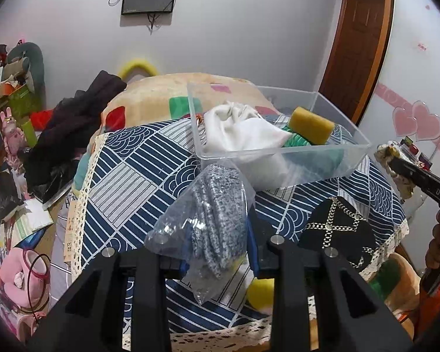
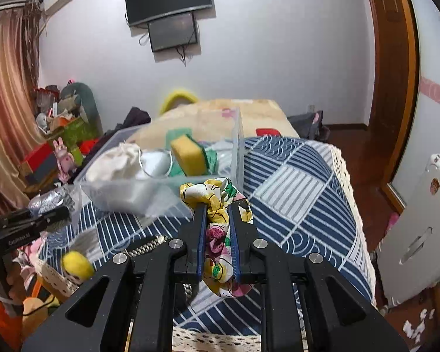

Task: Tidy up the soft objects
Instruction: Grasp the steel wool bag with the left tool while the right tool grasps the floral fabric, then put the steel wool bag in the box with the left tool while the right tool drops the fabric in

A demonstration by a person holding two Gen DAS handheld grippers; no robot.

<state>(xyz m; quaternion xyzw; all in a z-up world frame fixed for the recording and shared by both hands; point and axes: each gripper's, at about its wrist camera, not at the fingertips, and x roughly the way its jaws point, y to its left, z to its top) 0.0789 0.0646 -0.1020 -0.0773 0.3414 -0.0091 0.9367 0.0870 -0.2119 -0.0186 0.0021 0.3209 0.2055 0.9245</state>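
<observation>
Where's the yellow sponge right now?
The yellow sponge lies inside the clear box, at its far right in the left wrist view, on a green cloth beside the white cloth bag.

Clear glossy plastic bin (image 1: 281,158), porous yellow sponge (image 1: 311,129), speckled knit in a crinkly plastic bag (image 1: 211,228), silky printed cloth (image 2: 217,205).

Yellow floral scarf (image 2: 220,205), grey knit (image 1: 217,220), navy-and-white geometric tablecloth (image 1: 126,176).

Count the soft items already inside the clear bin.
3 visible: a white cloth bundle at the bin's left, a yellow sponge at its right, and a green cloth beneath the sponge. More may be hidden underneath.
</observation>
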